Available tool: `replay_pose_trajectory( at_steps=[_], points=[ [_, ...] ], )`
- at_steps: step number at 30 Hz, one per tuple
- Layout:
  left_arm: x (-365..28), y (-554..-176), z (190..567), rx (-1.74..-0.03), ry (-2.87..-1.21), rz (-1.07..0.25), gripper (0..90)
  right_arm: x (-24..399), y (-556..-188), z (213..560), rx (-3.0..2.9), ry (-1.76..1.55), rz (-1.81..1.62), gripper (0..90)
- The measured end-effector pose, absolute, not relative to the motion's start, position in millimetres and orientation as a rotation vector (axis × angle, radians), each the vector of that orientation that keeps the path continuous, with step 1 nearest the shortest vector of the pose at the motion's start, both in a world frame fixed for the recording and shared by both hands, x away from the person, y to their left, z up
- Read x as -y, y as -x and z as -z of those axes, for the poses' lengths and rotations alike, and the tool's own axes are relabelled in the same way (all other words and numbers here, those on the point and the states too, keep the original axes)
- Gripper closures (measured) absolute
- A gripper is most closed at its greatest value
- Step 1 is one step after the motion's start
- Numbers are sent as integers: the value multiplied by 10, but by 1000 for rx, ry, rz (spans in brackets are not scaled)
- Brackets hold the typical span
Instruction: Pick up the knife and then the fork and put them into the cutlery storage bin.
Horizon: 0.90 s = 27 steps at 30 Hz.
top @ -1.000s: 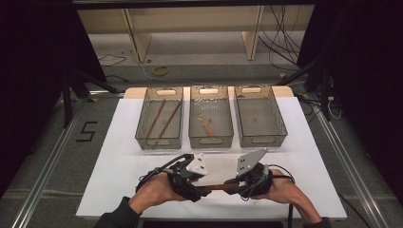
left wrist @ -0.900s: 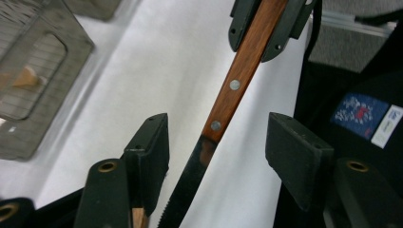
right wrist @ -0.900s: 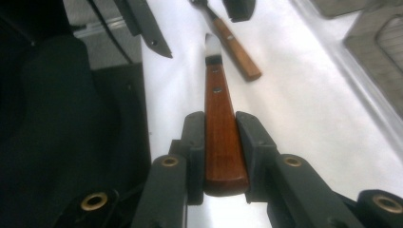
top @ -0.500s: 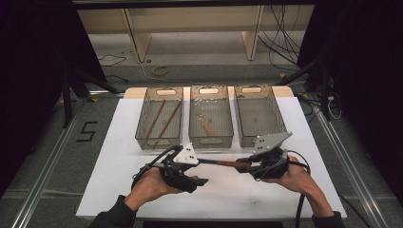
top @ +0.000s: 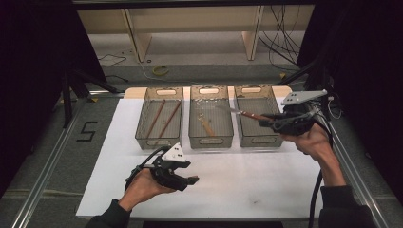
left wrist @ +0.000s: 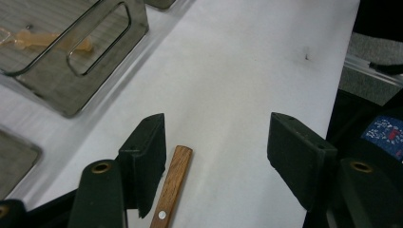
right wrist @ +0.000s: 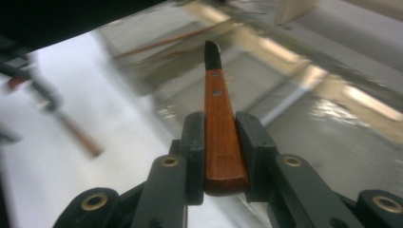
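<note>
Where the knife is: the knife hangs at the right of the high view, above the near end of the right basket, blade pointing left toward the middle basket.
Right gripper: the right gripper is clamped narrow on the knife's wooden grip; in the right gripper view both pads press the grip's sides, and the dark blade runs up and away from the jaws.
Right hand: the right hand is raised off the table at the frame's right. Its forearm climbs from the lower right corner, the wrist is bent inward, and the gripper lies roughly level and aims left.
Left gripper: the left gripper sits low at lower centre, just over the white table. Its jaws stand wide and have just been opening.
Between the left jaws: a second wooden handle shows in the left gripper view, close beside the left-hand pad. The other pad is well clear, and no squeeze on the handle is visible.
Left hand: the left hand comes in from the bottom edge, knuckles up, with the gripper pointing right.
Baskets: three stand in a row at upper centre. The left basket holds two thin sticks, and the middle one holds a pale utensil.
</note>
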<state>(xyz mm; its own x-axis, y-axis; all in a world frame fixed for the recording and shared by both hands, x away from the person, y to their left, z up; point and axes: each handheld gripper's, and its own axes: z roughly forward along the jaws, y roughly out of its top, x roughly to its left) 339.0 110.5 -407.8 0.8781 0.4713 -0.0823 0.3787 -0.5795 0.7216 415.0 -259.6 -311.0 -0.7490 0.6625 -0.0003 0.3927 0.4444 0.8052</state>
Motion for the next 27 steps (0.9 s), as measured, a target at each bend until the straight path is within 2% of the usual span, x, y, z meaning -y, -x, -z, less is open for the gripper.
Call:
replay_pose_trajectory(
  at_steps=[15, 27],
  points=[
    [-1393, -3484, 4271, -726, -2197, -152, 344, 2840, -4688, 3303, -2213, -1191, -1118, 752],
    [-1548, -3503, 4331, -743, -2142, -174, 255, 2781, -4917, 3517, -2172, -1281, -1017, 752]
  ],
)
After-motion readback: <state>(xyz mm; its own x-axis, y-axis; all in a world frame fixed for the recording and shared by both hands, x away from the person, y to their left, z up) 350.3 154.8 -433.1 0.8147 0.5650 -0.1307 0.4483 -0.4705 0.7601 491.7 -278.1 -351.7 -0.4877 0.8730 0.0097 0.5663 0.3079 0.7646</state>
